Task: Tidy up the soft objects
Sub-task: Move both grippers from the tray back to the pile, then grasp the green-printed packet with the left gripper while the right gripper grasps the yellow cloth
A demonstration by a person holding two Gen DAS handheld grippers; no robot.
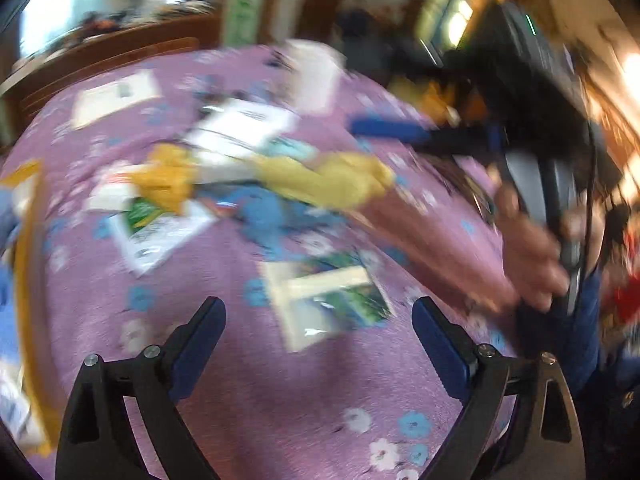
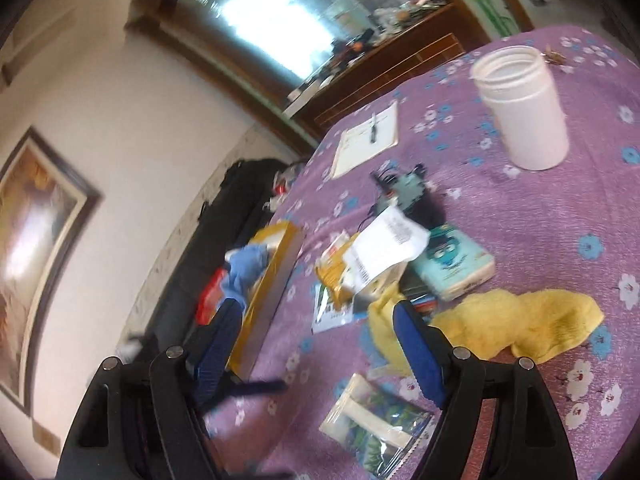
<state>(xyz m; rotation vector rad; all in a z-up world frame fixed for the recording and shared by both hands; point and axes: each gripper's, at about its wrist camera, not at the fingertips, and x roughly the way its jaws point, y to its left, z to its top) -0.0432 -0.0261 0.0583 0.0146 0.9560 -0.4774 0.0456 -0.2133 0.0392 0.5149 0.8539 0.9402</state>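
Yellow cloth (image 2: 516,326): on the purple floral table (image 2: 560,216), just ahead and right of the right gripper (image 2: 316,312), whose jaws gape empty. Likely soft, light, limp; pinch a raised fold. Left gripper (image 1: 320,308): jaws wide, empty, the cloth well ahead of them.

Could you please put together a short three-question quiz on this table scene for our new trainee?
1. True or false: the left hand-held gripper is clamped on the yellow cloth.
2. Which stands upright on the purple flowered tablecloth? A) white plastic jar B) glass vase C) metal kettle
3. Fill in: the blue cloth lies in the yellow ____ at the table's edge.

Key:
1. False; its jaws stand open with nothing gripped.
2. A
3. box
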